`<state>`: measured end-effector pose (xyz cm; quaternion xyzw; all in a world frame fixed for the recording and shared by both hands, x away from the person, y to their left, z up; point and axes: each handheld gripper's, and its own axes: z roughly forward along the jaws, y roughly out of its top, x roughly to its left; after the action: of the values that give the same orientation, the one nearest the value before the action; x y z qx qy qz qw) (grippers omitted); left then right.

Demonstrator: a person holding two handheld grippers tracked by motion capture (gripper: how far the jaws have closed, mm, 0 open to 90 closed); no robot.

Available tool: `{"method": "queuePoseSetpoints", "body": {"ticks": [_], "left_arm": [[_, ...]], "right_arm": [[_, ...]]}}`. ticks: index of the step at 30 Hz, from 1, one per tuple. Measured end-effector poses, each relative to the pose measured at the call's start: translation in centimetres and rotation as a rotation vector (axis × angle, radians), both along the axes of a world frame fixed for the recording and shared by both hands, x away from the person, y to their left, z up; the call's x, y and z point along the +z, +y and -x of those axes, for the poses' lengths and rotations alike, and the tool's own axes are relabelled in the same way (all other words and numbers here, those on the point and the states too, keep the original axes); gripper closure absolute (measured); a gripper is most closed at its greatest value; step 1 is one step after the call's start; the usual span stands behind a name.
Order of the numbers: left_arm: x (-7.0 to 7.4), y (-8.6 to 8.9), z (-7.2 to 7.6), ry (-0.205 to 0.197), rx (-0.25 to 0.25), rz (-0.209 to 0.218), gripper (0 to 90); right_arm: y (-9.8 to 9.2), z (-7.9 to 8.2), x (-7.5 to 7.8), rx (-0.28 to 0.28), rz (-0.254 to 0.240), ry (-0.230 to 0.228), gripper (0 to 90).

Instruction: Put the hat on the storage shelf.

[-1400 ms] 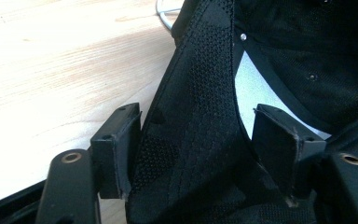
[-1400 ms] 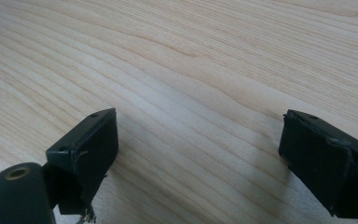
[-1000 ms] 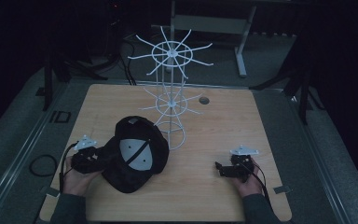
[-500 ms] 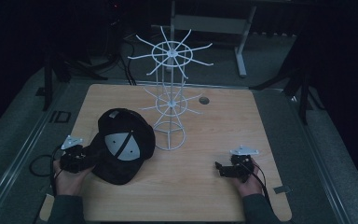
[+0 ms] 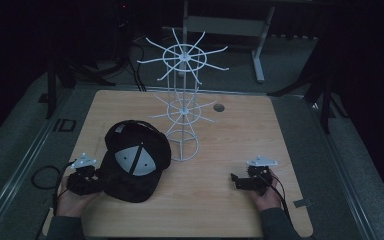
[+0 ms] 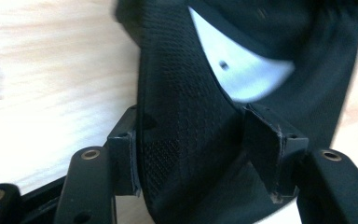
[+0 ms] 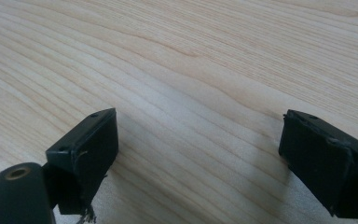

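- My high camera looks forward and down over the whole counter [image 5: 220, 150].
- My left tongs [image 6: 189, 154] camera sits very close, facing along its jaws at the black cap [image 6: 186, 116], which the high view also shows.
- My right tongs [image 7: 198, 158] camera looks low across bare wood, close up.

cap [image 5: 135, 159]: black, grey panel | rack [image 5: 182, 107]: white | table [image 5: 220, 200]: light wood
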<state>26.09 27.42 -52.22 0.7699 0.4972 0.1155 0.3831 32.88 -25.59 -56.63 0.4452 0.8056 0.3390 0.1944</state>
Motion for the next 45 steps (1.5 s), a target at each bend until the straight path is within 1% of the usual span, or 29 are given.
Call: {"method": "queuePoseSetpoints", "body": {"ticks": [3,4,5,7,9,12,17,19,21,22,23,25,28,32,34,37,38,40,41,42,43,44,45], "left_arm": [[-0.1,-0.5,-0.1,0.015,-0.035,-0.010,48.7],[-0.1,-0.8,-0.1,0.015,-0.022,-0.017,50.4],[-0.1,-0.8,-0.1,0.015,-0.022,-0.017,50.6],[0.0,-0.8,-0.3,0.016,-0.002,-0.015,51.2],[0.0,-0.8,-0.4,0.017,0.029,-0.016,52.0],[0.0,-0.9,-0.5,0.023,0.049,-0.002,55.8],[-0.5,-1.5,-0.7,0.045,0.000,0.006,58.8],[-0.8,-1.9,-0.9,0.049,-0.021,0.000,59.2],[-1.1,-2.4,-1.2,0.050,-0.045,0.013,56.1],[-1.2,-2.6,-1.3,0.049,-0.053,0.022,52.3],[-1.4,-2.8,-1.5,0.052,-0.055,0.036,52.3],[-1.6,-3.1,-1.8,0.054,-0.055,0.062,49.5],[-2.0,-3.5,-2.1,0.061,-0.059,0.090,46.3],[-2.6,-3.8,-2.2,0.077,-0.057,0.100,44.6],[-2.9,-3.9,-2.3,0.083,-0.055,0.092,43.4],[-3.3,-4.1,-2.5,0.089,-0.044,0.097,43.4],[-3.5,-4.1,-2.5,0.093,-0.043,0.105,43.1],[-3.5,-4.0,-2.6,0.092,-0.038,0.128,45.4],[-3.5,-3.9,-2.6,0.084,-0.038,0.138,47.9],[-3.4,-3.8,-2.6,0.079,-0.039,0.154,55.4],[-3.3,-3.8,-2.6,0.071,-0.038,0.167,55.4],[-3.2,-3.7,-2.5,0.065,-0.036,0.172,61.7],[-3.1,-3.6,-2.5,0.063,-0.035,0.189,61.7]], "right_arm": [[0.0,0.0,0.0,0.000,0.000,0.000,11.6],[0.0,0.0,0.0,0.000,0.000,0.000,11.6],[0.0,0.0,0.0,0.000,0.000,0.000,11.6],[0.0,0.0,0.0,0.000,0.000,0.000,11.6],[0.0,0.0,0.0,-0.001,0.000,0.000,11.6],[0.0,0.0,0.0,0.000,0.000,0.000,11.7],[0.0,0.0,0.0,0.000,0.000,0.000,11.6],[0.0,0.0,0.0,0.000,0.000,0.000,11.7],[0.0,0.0,0.0,0.000,0.000,0.000,11.6],[0.0,0.0,0.0,0.001,0.001,-0.001,11.6],[0.0,0.0,0.0,0.001,0.001,-0.001,11.6],[0.0,0.0,0.0,0.000,0.000,-0.001,11.6],[0.0,0.0,0.0,0.001,0.001,-0.001,11.6],[0.0,0.0,0.0,0.001,0.001,-0.001,11.6],[0.0,0.0,0.0,0.001,0.000,-0.001,11.7],[0.0,0.0,0.0,0.000,0.000,0.000,11.6],[0.0,0.0,0.0,0.000,0.000,-0.001,11.6],[0.0,0.0,0.0,0.000,0.000,-0.001,11.6],[0.0,0.0,0.0,0.001,0.000,-0.001,11.6],[0.0,0.0,0.0,0.001,0.001,-0.002,11.7],[0.0,0.0,0.0,0.001,0.001,-0.002,11.7],[0.0,0.0,0.0,0.001,0.001,-0.002,11.7],[0.0,0.0,0.0,0.001,0.001,-0.002,11.7]]}}
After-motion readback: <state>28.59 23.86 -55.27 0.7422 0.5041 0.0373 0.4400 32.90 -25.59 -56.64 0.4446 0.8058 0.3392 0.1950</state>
